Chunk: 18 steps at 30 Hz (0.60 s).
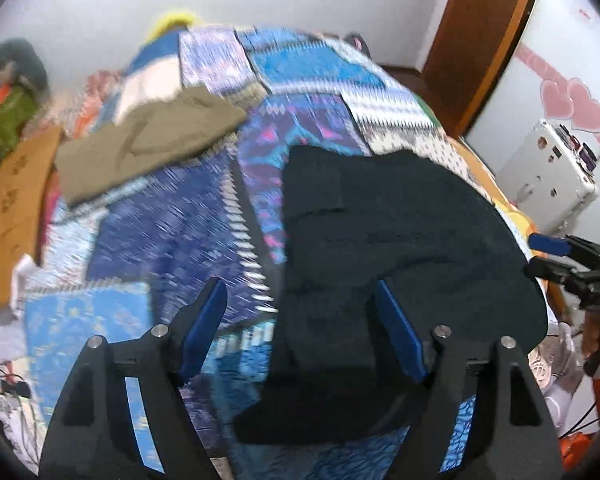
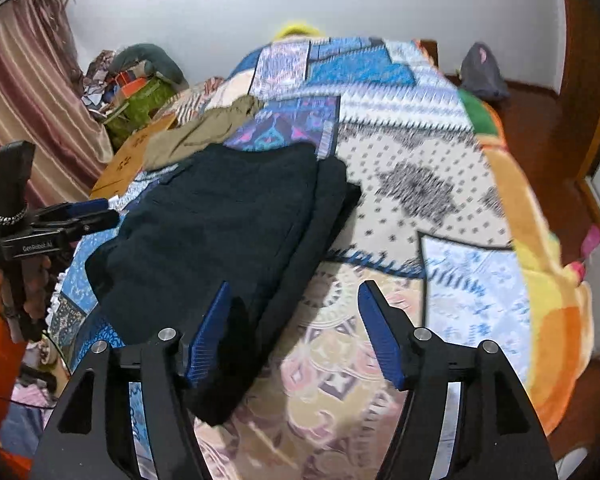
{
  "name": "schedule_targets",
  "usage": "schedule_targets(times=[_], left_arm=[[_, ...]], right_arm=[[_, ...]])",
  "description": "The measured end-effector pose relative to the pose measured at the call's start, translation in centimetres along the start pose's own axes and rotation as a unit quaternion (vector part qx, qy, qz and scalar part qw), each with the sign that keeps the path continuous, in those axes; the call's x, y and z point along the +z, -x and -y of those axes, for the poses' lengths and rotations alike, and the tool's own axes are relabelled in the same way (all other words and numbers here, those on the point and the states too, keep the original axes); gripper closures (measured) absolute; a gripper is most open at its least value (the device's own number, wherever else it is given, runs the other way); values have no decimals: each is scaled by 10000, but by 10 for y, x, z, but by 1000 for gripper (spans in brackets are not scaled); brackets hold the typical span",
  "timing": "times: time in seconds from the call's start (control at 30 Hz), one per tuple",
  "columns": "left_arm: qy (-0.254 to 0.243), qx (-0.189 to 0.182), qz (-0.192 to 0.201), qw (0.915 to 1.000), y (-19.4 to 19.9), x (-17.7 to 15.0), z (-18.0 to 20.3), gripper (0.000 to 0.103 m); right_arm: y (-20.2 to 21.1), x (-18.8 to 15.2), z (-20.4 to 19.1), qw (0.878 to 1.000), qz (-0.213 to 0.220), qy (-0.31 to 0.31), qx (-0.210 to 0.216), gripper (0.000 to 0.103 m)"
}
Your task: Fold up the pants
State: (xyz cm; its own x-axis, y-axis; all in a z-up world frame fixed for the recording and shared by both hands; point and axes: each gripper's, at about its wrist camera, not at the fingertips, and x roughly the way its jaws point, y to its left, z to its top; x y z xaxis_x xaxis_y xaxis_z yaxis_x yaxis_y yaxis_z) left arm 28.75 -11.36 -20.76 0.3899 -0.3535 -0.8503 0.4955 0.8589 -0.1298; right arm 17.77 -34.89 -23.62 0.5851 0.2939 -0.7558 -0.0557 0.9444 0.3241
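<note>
Dark navy pants [image 1: 388, 240] lie folded into a thick stack on the patchwork bed cover; they also show in the right wrist view [image 2: 228, 232]. My left gripper [image 1: 300, 300] is open and empty, hovering over the near left edge of the pants. My right gripper [image 2: 294, 300] is open and empty, hovering over the near right edge of the pants. The right gripper also shows at the right edge of the left wrist view [image 1: 556, 256], and the left gripper at the left edge of the right wrist view [image 2: 96, 212].
Khaki-brown pants [image 1: 148, 140] lie folded further back on the bed [image 2: 440, 200]. A cardboard piece [image 1: 16, 204] lies at the bed's left edge. A white box [image 1: 548, 172] and wooden door frame [image 1: 484, 40] stand to the right. A curtain [image 2: 24, 112] and clutter are at the left.
</note>
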Motion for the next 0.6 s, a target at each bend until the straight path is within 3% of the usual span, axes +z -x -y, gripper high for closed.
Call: schedule_targets(times=[0.23,0.33,0.47,0.6], left_arm=[[437,-594,-590,9955,-40,-2,-11,19],[560,-896,-761,9915,-51,5,-13,19],[373,-1076,-903,9894,-63,15,-4,19],[495,-1469,-1128,9814,-76,26,-4,17]], right_arm=[[-27,-4,7,9971,-364,-381,555,24],[-31,2,6,9968,-403,-300,619,22],[-40,11,4,9958,-431,-230,774,22],[-48,17,2,9941,-454,-187,962,22]])
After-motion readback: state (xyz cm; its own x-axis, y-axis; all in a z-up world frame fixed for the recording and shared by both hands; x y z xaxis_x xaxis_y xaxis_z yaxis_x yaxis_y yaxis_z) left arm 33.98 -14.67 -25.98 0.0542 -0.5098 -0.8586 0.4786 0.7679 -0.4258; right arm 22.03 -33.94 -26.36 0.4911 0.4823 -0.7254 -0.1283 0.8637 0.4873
